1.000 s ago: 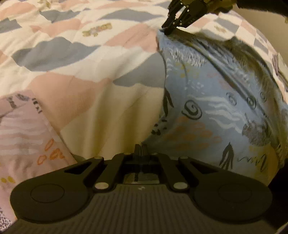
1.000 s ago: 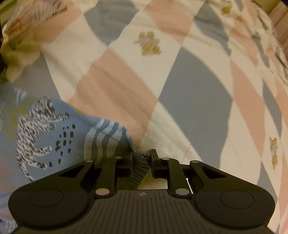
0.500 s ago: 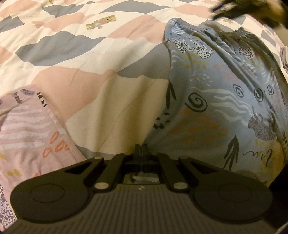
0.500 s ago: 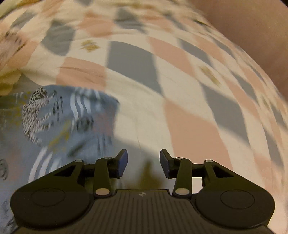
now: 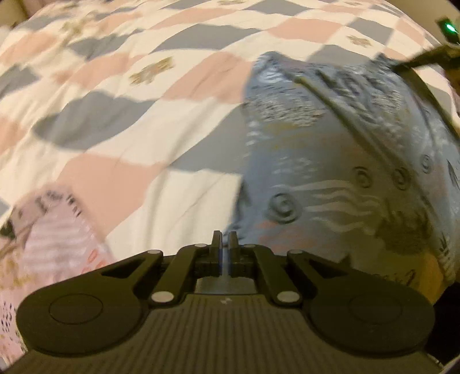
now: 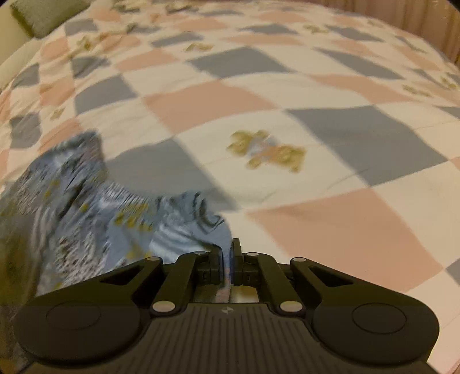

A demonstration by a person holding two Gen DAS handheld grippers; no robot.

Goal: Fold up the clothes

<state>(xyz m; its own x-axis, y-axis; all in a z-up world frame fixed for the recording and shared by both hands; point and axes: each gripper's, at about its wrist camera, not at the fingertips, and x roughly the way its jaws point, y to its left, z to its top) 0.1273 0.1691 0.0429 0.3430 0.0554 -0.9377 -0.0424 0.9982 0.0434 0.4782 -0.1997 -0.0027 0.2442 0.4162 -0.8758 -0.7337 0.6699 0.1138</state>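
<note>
- The wide bed quilt of pink, grey and cream checks [image 6: 330, 95] lies flat and bare ahead and to the right of the right gripper [image 6: 227, 256].
- The blue printed cotton garment [image 5: 339, 172] fills the ground right of the left gripper [image 5: 224, 244] and left of the right one.
- A pale pink patterned cloth [image 5: 49, 247] lies on the quilt, low on the left.
- A green cushion [image 6: 46, 14], apparently at the bed's far left corner, bounds that side.

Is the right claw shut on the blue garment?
Shut on it: the right claw pinches the blue garment edge between nearly closed fingers.
</note>
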